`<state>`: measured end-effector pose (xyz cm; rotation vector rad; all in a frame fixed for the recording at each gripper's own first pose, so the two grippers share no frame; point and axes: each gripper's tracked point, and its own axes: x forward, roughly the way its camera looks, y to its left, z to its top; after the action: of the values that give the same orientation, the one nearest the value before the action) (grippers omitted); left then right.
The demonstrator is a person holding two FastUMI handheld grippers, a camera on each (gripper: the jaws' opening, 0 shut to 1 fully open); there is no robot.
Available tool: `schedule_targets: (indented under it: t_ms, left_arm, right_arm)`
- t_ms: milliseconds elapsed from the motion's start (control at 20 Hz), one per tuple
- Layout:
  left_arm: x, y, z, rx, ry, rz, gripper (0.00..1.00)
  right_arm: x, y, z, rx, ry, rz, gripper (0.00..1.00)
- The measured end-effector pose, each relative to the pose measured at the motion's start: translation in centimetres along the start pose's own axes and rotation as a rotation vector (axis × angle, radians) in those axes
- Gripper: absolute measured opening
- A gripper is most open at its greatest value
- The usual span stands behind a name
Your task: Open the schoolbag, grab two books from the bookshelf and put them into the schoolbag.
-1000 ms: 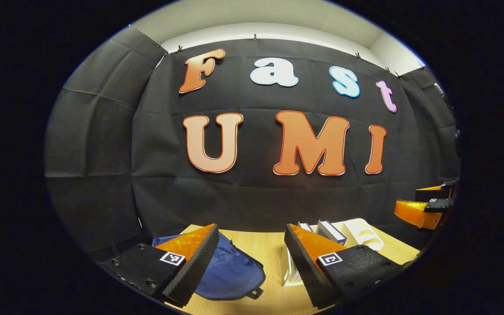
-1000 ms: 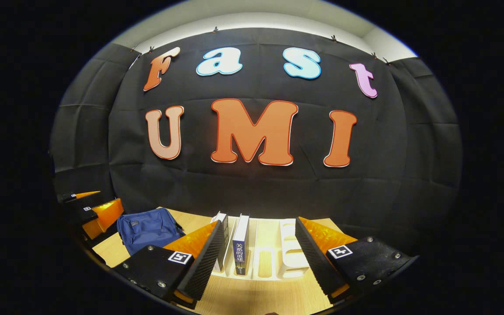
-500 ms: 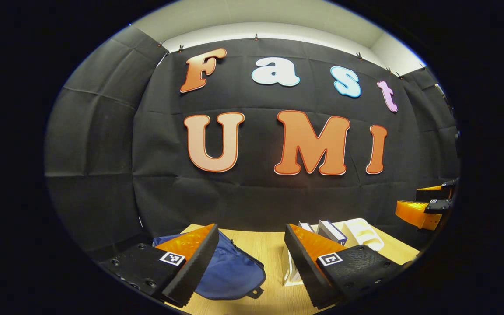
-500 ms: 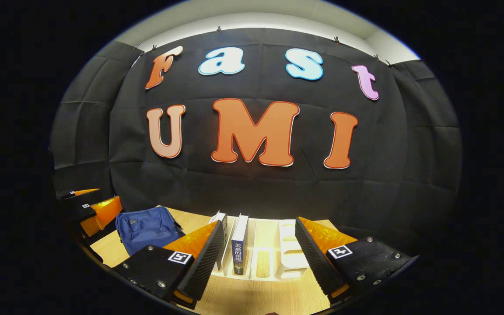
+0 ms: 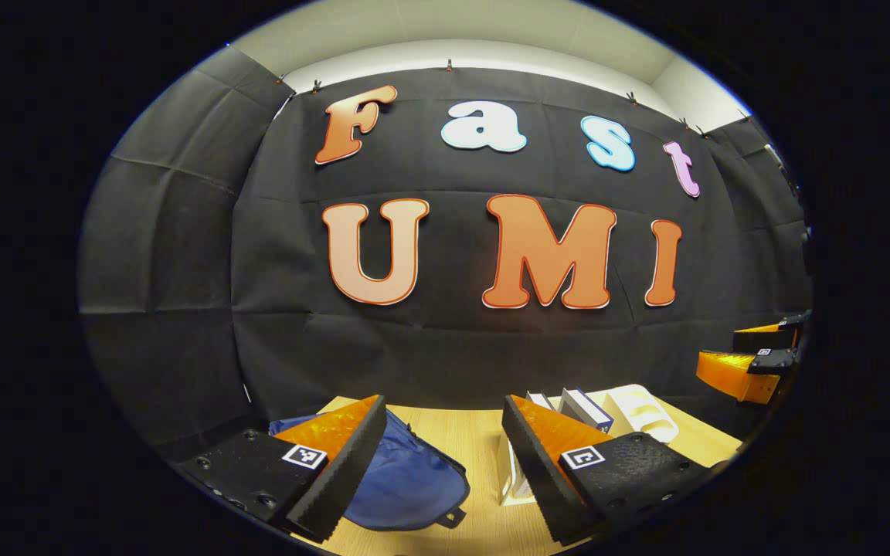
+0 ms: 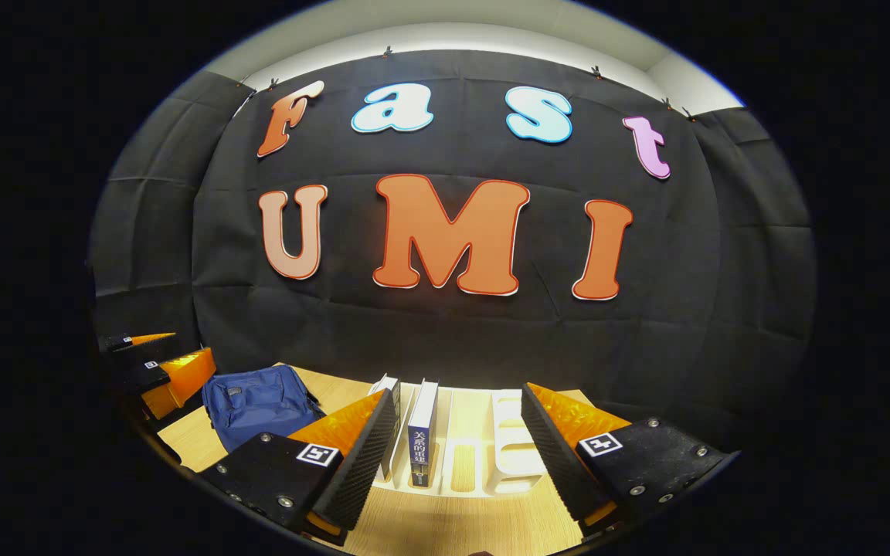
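Almost nothing has shifted over the last second: both views sway by a hair and settle, and every object sits where it did. The left gripper (image 5: 445, 463) hovers above the wooden table (image 5: 476, 440) with its jaws spread wide and nothing between them, aimed over the blue schoolbag (image 5: 406, 483), which lies flat on the table just under and beyond its left finger. From the right gripper view the schoolbag (image 6: 256, 401) looks zipped shut, as far as I can tell at this distance. The right gripper (image 6: 456, 455) also stands wide open and empty, facing the white bookshelf (image 6: 511, 455), where two books stand upright in the left-hand slots: a dark-spined book (image 6: 422, 440) and a paler book (image 6: 389, 390) partly hidden behind the gripper's left finger. The bookshelf sits just to the right of the schoolbag, near but apart. To my eye the task has barely begun; opening the schoolbag is the step in hand. The next move calls for the left gripper to drop toward the bag and find the zipper pull, probably with the right one steadying the fabric.
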<state>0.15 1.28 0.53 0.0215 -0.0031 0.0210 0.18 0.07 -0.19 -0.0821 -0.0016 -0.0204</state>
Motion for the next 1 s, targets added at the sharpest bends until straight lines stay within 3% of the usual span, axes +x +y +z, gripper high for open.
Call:
schedule_targets:
  t_ms: [350, 600, 1000]
  left_arm:
    - [0.9, -0.5, -1.8, 0.005, 0.031, -0.02, 0.94]
    - [2.7, -1.2, -6.7, 0.076, 0.12, -0.036, 0.94]
    - [3.7, -3.4, -20.9, 0.258, 0.425, -0.12, 0.95]
  right_arm:
    - [0.5, 0.0, -1.0, 0.003, 0.024, -0.001, 0.97]
    - [1.1, -1.1, -2.2, 0.002, 0.056, -0.024, 0.97]
    - [1.6, -4.1, -4.3, -0.011, 0.124, -0.105, 0.97]
